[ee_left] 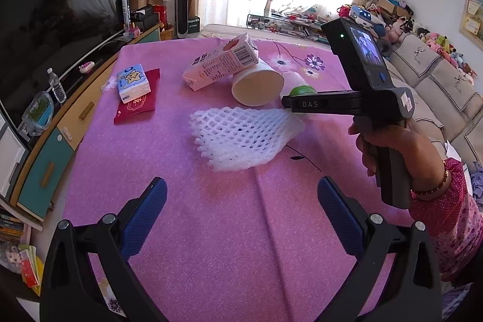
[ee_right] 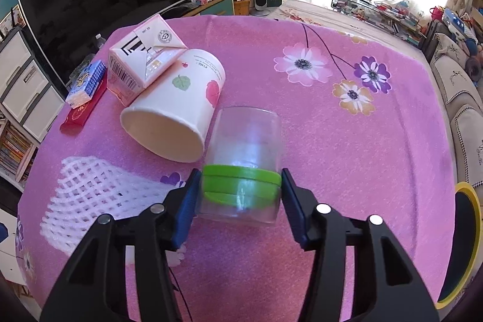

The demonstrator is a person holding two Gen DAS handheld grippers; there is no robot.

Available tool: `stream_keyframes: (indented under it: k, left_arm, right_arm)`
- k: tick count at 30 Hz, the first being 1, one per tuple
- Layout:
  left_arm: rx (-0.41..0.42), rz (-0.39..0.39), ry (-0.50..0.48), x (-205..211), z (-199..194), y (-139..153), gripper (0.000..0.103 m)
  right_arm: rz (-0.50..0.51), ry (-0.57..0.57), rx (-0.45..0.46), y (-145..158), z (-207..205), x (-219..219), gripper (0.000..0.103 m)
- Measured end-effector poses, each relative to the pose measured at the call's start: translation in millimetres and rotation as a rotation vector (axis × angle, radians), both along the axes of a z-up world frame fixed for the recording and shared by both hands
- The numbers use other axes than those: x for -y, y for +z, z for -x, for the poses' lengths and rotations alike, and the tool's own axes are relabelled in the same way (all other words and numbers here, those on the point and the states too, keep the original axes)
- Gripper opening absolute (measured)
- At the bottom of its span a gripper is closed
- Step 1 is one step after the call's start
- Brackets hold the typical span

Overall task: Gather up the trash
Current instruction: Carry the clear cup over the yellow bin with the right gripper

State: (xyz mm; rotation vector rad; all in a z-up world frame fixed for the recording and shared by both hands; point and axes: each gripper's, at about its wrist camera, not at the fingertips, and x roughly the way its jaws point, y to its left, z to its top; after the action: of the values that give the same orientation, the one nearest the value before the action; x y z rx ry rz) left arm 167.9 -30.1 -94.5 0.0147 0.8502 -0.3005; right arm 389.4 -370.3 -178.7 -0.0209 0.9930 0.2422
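Note:
My right gripper (ee_right: 240, 195) is shut on a clear plastic cup with a green band (ee_right: 244, 159), its pads pressing both sides at the band. In the left wrist view that gripper (ee_left: 289, 104) reaches in from the right at the cup (ee_left: 297, 85). A white paper cup (ee_right: 178, 107) lies on its side next to it, with a pink milk carton (ee_right: 142, 62) leaning on it. A white foam fruit net (ee_left: 244, 138) lies on the pink cloth, ahead of my left gripper (ee_left: 241, 201), which is open and empty.
A tissue pack (ee_left: 132, 82) rests on a red packet (ee_left: 139, 101) at the table's left. A TV cabinet (ee_left: 57, 147) runs along the left edge, a sofa (ee_left: 434, 86) along the right. A round black, yellow-rimmed object (ee_right: 465, 243) stands at the right.

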Motion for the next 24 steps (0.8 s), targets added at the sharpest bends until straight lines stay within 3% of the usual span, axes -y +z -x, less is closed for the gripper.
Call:
stream_keyframes:
  k: [10, 24]
  left_arm:
    - [-0.005, -0.010, -0.018, 14, -1, -4, 0.098]
    - [0.009, -0.037, -0.063, 46, -2, -1, 0.098]
  right_arm:
    - [-0.015, 0.044, 0.029, 19, 36, 27, 0.049]
    - [-0.065, 0.016, 0.078, 46, 77, 81, 0.049]
